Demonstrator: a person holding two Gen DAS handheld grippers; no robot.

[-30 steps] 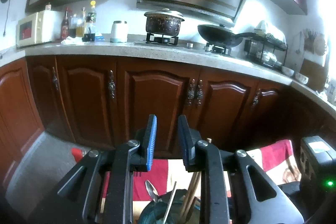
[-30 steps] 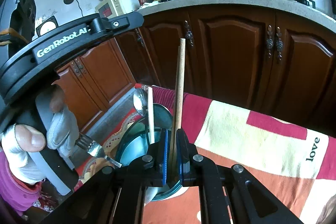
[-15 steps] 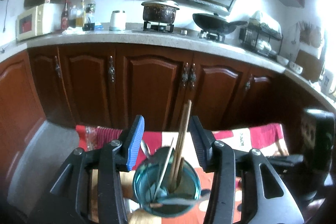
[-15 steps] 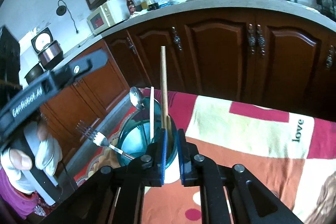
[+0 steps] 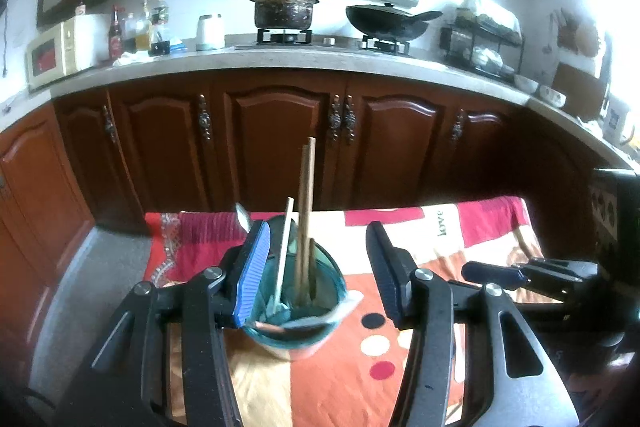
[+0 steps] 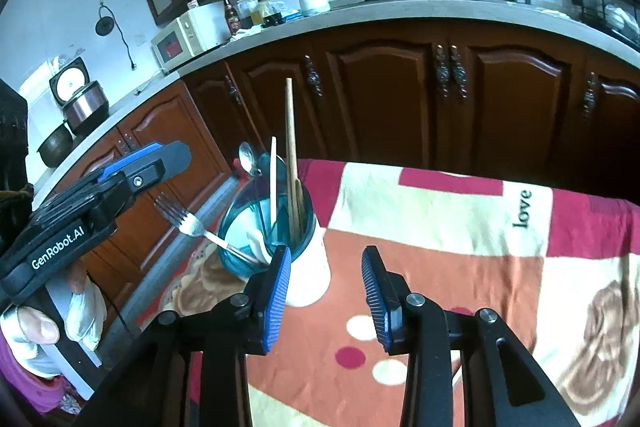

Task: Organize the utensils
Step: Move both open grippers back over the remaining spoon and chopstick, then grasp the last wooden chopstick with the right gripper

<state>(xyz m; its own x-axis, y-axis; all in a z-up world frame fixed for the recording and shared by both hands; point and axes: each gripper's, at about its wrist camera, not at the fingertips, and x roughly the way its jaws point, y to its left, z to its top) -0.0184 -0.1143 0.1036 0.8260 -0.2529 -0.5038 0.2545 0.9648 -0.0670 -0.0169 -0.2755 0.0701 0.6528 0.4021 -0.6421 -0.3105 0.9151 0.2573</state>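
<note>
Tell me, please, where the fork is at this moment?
In the right wrist view the fork leans out over the left rim of the teal cup, tines up, beside the spoon and wooden chopsticks.

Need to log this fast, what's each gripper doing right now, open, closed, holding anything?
Left gripper: open, holding nothing, jaws either side of the teal cup.
Right gripper: open, holding nothing; wooden chopsticks stand in the cup.

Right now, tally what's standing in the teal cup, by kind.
Contents of the teal cup, counted from the right wrist view:
Fork: 1
Metal spoon: 1
Brown wooden chopsticks: 2
Pale thin stick: 1
White spoon: 1
Total: 6
Both the left gripper and the right gripper are open and hold nothing.
</note>
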